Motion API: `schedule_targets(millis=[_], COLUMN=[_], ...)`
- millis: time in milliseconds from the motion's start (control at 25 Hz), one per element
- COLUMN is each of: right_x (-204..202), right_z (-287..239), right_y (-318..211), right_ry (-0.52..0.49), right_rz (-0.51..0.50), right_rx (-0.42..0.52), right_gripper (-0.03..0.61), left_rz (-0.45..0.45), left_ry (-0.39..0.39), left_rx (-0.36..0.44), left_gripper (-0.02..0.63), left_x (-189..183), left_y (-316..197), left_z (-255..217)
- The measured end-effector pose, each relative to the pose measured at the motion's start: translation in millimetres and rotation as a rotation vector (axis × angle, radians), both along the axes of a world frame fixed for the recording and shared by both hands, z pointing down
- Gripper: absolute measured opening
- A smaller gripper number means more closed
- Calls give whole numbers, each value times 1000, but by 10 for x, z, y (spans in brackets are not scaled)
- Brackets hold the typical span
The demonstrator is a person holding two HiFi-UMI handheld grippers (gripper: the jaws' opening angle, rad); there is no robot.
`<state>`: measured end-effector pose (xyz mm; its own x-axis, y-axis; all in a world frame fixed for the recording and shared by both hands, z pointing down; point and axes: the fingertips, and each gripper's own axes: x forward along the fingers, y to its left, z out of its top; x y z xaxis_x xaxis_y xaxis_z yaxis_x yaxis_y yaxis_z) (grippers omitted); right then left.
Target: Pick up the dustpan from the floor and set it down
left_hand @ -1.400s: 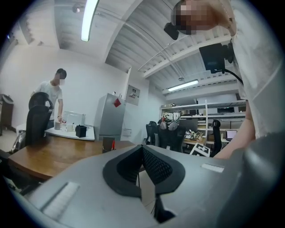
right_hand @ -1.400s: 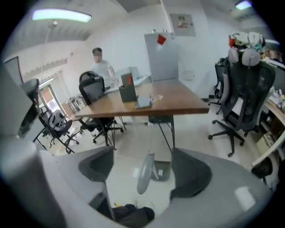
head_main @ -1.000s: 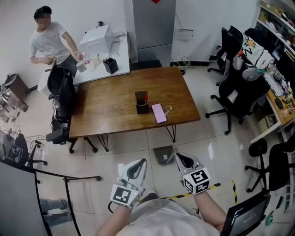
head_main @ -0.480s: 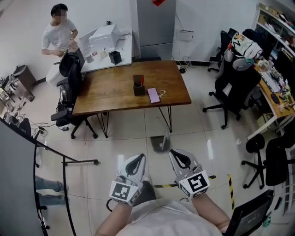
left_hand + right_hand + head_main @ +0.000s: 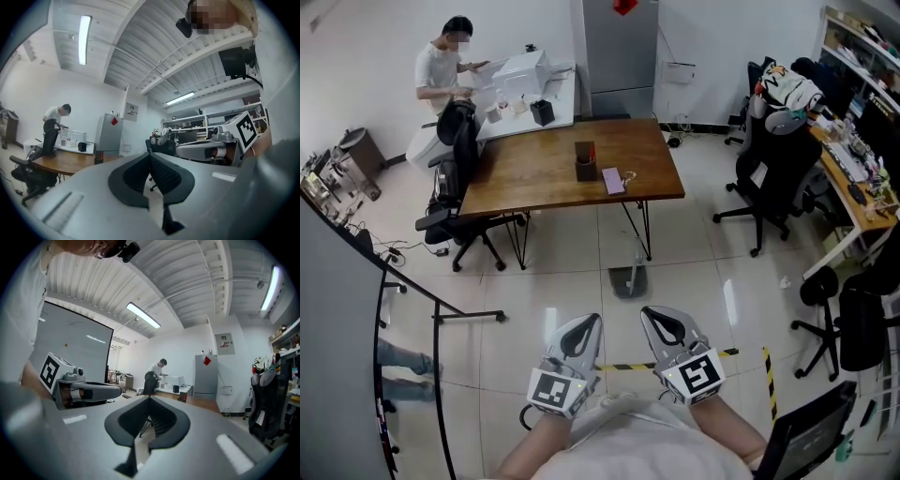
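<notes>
The grey dustpan [image 5: 628,280] lies on the tiled floor just in front of the wooden table [image 5: 553,178], beside its right leg. It shows only in the head view. Both grippers are held low near my body, well short of the dustpan. My left gripper [image 5: 589,322] points toward the table with its jaws together and nothing between them [image 5: 150,156]. My right gripper [image 5: 653,313] sits beside it, also shut and empty [image 5: 149,399]. Each gripper view shows the other gripper's marker cube at its side.
A striped yellow-black tape line [image 5: 680,360] crosses the floor by the grippers. A black rail stand [image 5: 441,317] is at the left, and black office chairs stand at the right [image 5: 773,173] and left [image 5: 455,202] of the table. A person [image 5: 441,70] works at the white counter behind.
The table and dustpan have slid up the head view and now lie farther from both grippers. Both grippers kept side by side and shut. The person at the counter has shifted right in the picture.
</notes>
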<state>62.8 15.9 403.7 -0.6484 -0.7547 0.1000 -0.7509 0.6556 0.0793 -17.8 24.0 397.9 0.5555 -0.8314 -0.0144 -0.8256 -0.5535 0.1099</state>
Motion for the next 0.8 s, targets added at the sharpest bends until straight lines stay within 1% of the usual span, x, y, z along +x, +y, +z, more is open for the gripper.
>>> schedule_targets(millis=[80, 240, 360, 600, 680, 800], right_x=[2, -27, -72, -89, -83, -138], right_z=[5, -22, -10, -16, -42, -13], right_y=[39, 63, 85, 56, 39, -31], right_ry=[-9, -20, -13, -13, -4, -1], right_rz=[9, 18, 17, 30, 38, 38], right_rx=[-11, -18, -24, -24, -16, -27], right_gripper=[3, 2, 2, 2, 2, 2], left_rz=[3, 33, 32, 42, 51, 52], left_ry=[-3, -20, -13, -9, -3, -5], left_rx=[4, 42, 31, 42, 34, 25], left_gripper=[12, 12, 12, 12, 12, 12], left_x=[-7, -3, -35, -55, -44, -95], left_y=[40, 97, 103, 70, 56, 10], left_z=[-41, -67, -32, -44, -63, -63])
